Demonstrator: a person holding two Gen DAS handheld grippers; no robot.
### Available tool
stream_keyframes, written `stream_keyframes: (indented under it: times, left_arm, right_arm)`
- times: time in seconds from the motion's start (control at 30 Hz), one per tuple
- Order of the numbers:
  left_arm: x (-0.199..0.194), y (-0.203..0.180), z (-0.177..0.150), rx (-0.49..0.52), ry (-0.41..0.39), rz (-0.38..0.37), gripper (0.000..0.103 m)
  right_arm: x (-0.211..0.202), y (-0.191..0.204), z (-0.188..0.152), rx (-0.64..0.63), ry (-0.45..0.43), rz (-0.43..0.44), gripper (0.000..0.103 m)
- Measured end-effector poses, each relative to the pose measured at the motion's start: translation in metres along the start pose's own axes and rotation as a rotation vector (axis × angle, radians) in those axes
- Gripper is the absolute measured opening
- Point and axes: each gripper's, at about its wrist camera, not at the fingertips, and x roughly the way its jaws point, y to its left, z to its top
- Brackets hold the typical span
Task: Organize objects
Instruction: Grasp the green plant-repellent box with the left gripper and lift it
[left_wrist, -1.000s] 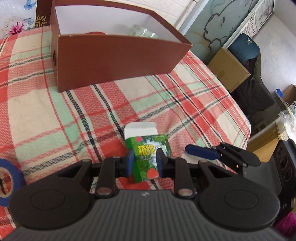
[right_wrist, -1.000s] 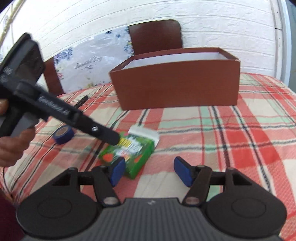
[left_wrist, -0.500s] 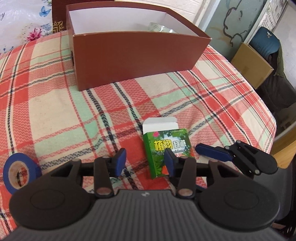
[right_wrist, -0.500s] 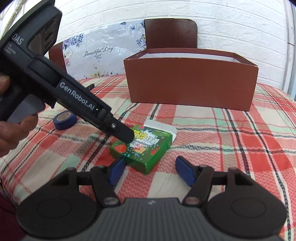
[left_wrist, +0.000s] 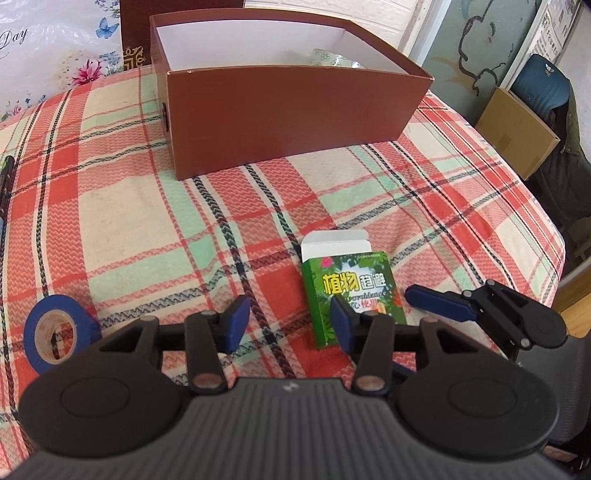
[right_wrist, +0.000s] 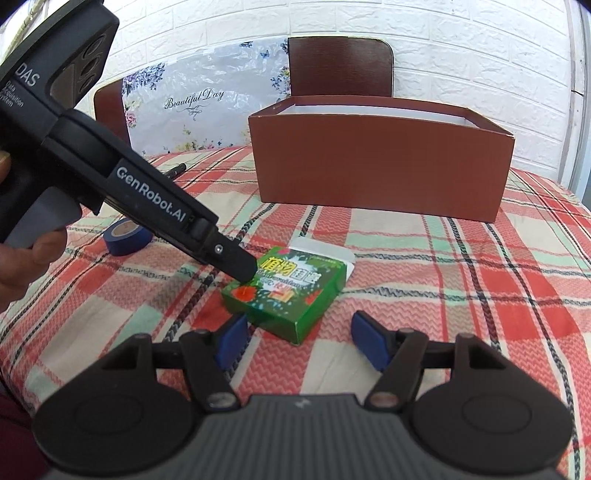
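A small green carton (left_wrist: 347, 286) with a white end flap lies flat on the plaid tablecloth; it also shows in the right wrist view (right_wrist: 286, 291). My left gripper (left_wrist: 288, 319) is open and empty, with the carton beside and partly behind its right pad. My right gripper (right_wrist: 299, 338) is open, low over the cloth, with the carton just ahead between its pads. The brown open box (left_wrist: 288, 92) stands behind, also in the right wrist view (right_wrist: 380, 155), with something pale inside.
A roll of blue tape (left_wrist: 55, 332) lies at the left, also in the right wrist view (right_wrist: 127, 236). A black pen (right_wrist: 177, 169) lies farther back. The table edge (left_wrist: 554, 266) drops off at the right. A chair (right_wrist: 340, 66) stands behind the box.
My left gripper opened and let go of the green carton, which now lies flat, then shifted left of it. The right gripper stayed open near the carton.
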Motion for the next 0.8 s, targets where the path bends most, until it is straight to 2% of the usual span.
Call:
stream_keyframes:
  times: [0.5,0.6,0.7,0.8]
  left_arm:
    - [0.003,0.002,0.000,-0.015,0.000,-0.007,0.057]
    - [0.004,0.007,-0.001,-0.033,0.003,-0.046,0.057]
    - [0.007,0.010,-0.002,-0.045,0.027,-0.120,0.057]
    - [0.011,0.009,-0.001,-0.045,0.031,-0.146,0.058]
  right_arm:
    - [0.002,0.001,0.001,-0.019,-0.006,0.009,0.067]
    - [0.003,0.001,0.001,-0.030,-0.004,0.011,0.067]
    - [0.002,-0.002,0.001,-0.043,-0.003,0.015,0.065]
    - [0.002,-0.002,0.002,-0.049,0.001,0.018,0.065]
